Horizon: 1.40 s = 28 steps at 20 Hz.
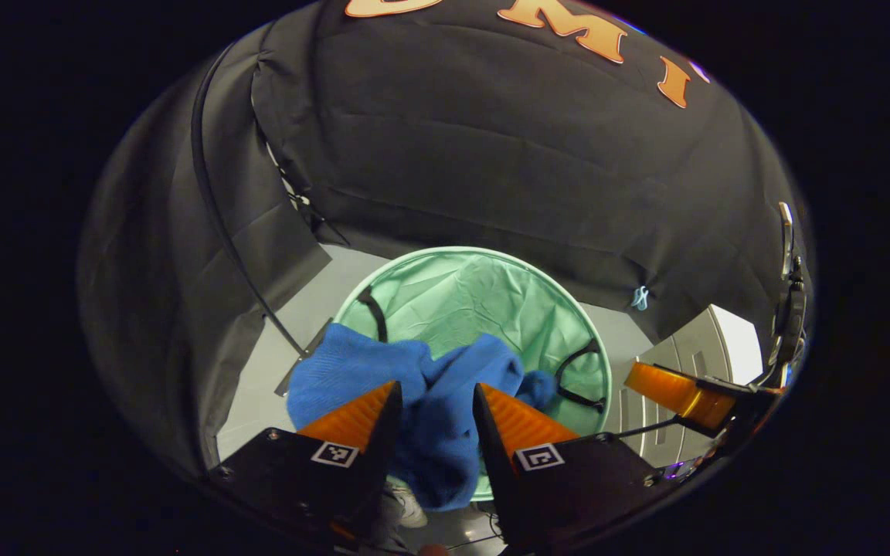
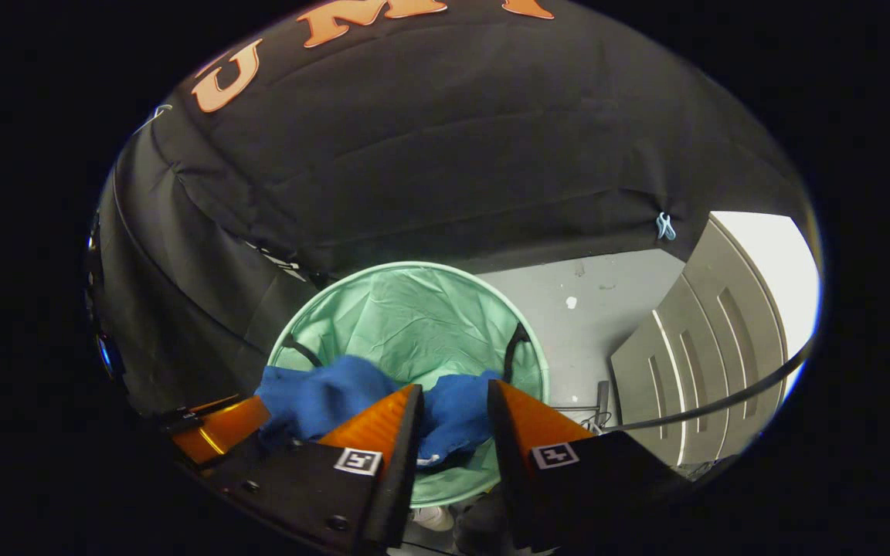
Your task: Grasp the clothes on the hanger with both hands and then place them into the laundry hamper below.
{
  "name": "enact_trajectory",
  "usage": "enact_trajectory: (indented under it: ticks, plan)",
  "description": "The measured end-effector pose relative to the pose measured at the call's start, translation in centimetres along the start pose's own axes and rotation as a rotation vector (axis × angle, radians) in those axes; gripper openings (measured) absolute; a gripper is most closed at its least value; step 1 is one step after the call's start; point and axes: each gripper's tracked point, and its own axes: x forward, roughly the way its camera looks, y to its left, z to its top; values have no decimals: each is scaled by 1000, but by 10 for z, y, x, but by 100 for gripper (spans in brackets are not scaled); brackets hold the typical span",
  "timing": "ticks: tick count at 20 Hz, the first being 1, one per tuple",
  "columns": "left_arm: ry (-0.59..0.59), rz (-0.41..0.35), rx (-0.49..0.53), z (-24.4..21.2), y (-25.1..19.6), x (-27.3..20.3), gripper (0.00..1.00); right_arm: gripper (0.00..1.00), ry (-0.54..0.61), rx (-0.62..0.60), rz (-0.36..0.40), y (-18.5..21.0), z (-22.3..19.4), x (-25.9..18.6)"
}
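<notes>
Left gripper view looks down along its own two fingers, where the left gripper [image 1: 437, 421] has a fold of the blue garment [image 1: 383, 378] between them; whether both fingers actually press on the cloth I cannot tell. The garment bunches out to the left of the fingers and sags over the near rim of the green laundry hamper [image 1: 484, 297], hanging above its open mouth rather than lying inside. Farther right, the other gripper comes in at the edge.

Right gripper view has the same cloth running from the left across to the right gripper [image 2: 453, 425], whose fingers stand apart with blue fabric between them; the grip is again unclear. Held at two spots, the garment stays spread over the hamper, probably so it drops inside.
</notes>
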Motion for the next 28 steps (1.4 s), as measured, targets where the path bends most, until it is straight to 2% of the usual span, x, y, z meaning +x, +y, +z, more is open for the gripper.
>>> enact_trajectory:
  ticks: [1,3,5,12,14,18,20,23,24,26,28]
  plan:
    - [14,-1,-4,-1,-1,-6,60,62,-5,-5,6,0,3,-6]
    - [7,25,34,-1,3,-21,60,76,-14,-19,23,6,3,-13]
    - [-36,47,58,13,5,-36,66,98,-21,-24,28,11,0,-26]
    - [-134,71,98,31,-1,-90,67,98,-135,-65,21,20,24,-83]
    - [-175,69,89,40,1,-109,74,98,-178,-57,23,18,33,-106]
    - [-248,39,71,61,-4,-145,75,98,-262,-54,14,16,55,-143]
    - [-302,22,56,77,-4,-167,75,98,-304,-52,14,18,66,-159]
    - [-403,49,63,99,4,-203,76,98,-369,-60,24,24,82,-192]
    - [-435,56,60,105,6,-215,84,98,-394,-66,25,26,87,-202]
    - [-500,58,42,116,12,-236,93,98,-442,-72,31,31,98,-224]
    - [-571,58,21,130,16,-261,93,98,-494,-79,36,36,108,-247]
